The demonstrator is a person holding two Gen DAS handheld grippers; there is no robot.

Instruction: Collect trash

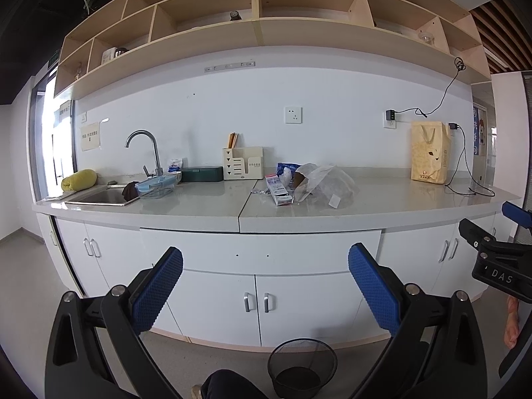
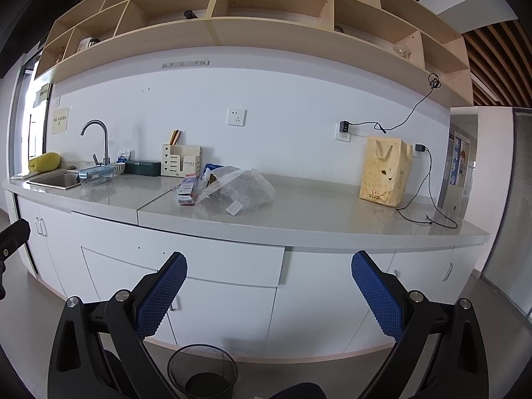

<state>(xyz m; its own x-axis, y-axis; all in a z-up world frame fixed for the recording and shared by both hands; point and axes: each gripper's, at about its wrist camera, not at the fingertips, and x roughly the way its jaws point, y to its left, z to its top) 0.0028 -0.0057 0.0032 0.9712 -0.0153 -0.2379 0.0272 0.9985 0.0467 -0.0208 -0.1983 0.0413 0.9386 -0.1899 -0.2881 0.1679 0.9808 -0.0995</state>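
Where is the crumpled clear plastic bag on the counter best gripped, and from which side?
Probably at the raised, crumpled top of the clear plastic bag, coming from above and the front counter edge. Its loose folds stand up there, giving the open right gripper something to pinch. On the bag's left, a carton and other wrappers crowd it; its right side lies free on the counter.

Countertop (image 1: pixel 199 202) glossy – bin (image 1: pixel 302 369) wire mesh – faucet (image 1: pixel 146 148) shiny metal.
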